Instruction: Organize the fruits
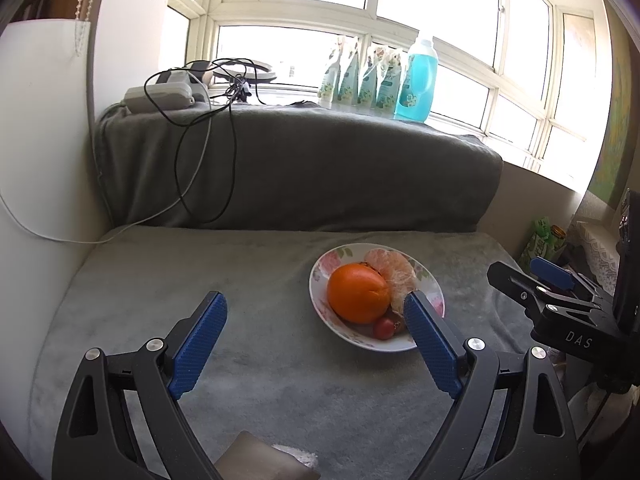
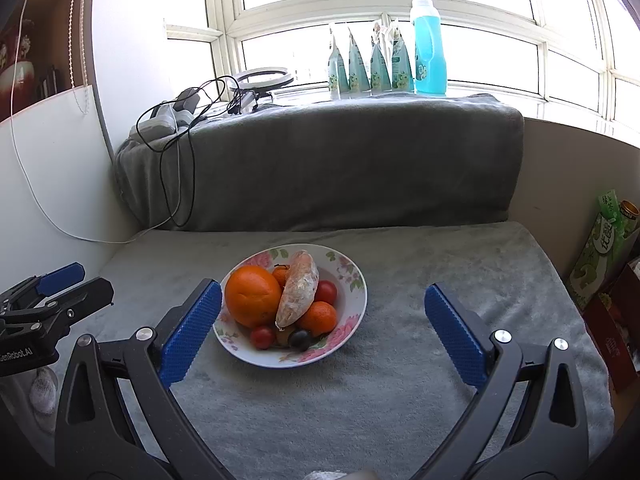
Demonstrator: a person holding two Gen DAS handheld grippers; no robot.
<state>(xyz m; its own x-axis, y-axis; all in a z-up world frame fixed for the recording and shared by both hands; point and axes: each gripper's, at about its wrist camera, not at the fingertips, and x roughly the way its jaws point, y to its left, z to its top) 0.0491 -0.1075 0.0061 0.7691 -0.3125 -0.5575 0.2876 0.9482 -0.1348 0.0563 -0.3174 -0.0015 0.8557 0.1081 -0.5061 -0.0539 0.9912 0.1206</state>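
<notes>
Two grippers stand wide open, holding nothing. The left gripper [image 1: 316, 308] has bare grey blanket [image 1: 168, 280] between its fingers; the bowl [image 1: 320, 280] lies just ahead to its right, behind its right pad [image 1: 432, 344]. The right gripper [image 2: 323, 300] has the bowl [image 2: 356, 292] ahead, by its left pad [image 2: 192, 332]. In the bowl sit an orange [image 2: 252, 300], a peeled citrus [image 2: 298, 288], tomatoes [image 2: 326, 291] and a mandarin [image 2: 318, 318]. Further off, a blue bottle [image 2: 429, 48] stands on the sill.

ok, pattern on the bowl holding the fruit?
White ceramic bowl with pink flowers and green leaves; clearest in the right wrist view.
</notes>
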